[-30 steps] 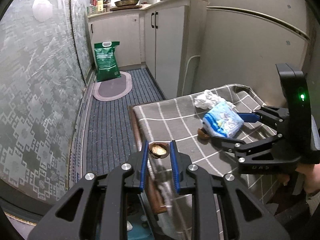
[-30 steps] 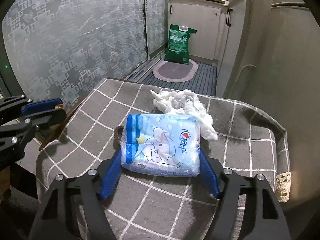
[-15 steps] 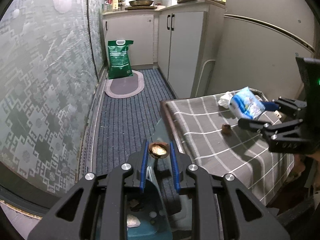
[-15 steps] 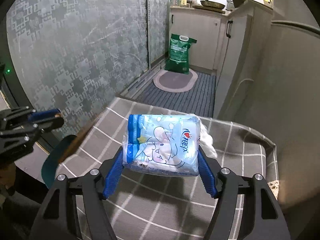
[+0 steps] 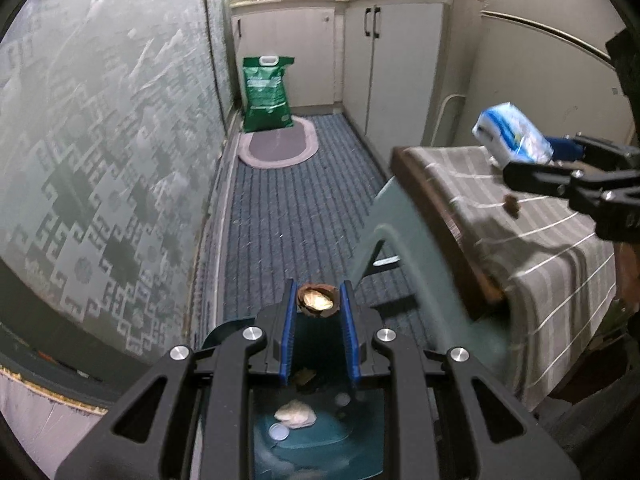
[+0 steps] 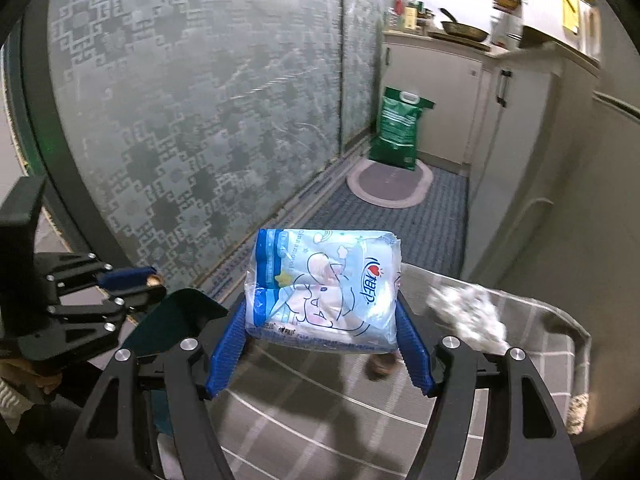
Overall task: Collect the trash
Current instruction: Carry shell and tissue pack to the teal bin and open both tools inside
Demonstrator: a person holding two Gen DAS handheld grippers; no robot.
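Observation:
My left gripper is shut on a brown nut shell and hangs over an open teal bin. In the bin lie a white crumpled scrap and a small cap. My right gripper is shut on a blue tissue pack, held above the table with the grey checked cloth. The left wrist view shows that pack at the right. A second brown shell and a crumpled white tissue lie on the cloth. The left gripper shows at the left of the right wrist view.
The bin's raised teal lid stands against the table's wooden edge. A frosted glass door runs along the left. Beyond are striped carpet, an oval mat, a green bag and white cabinets.
My left gripper carried the shell off the table edge to above the bin. My right gripper lifted the tissue pack off the cloth and swung toward the bin side.

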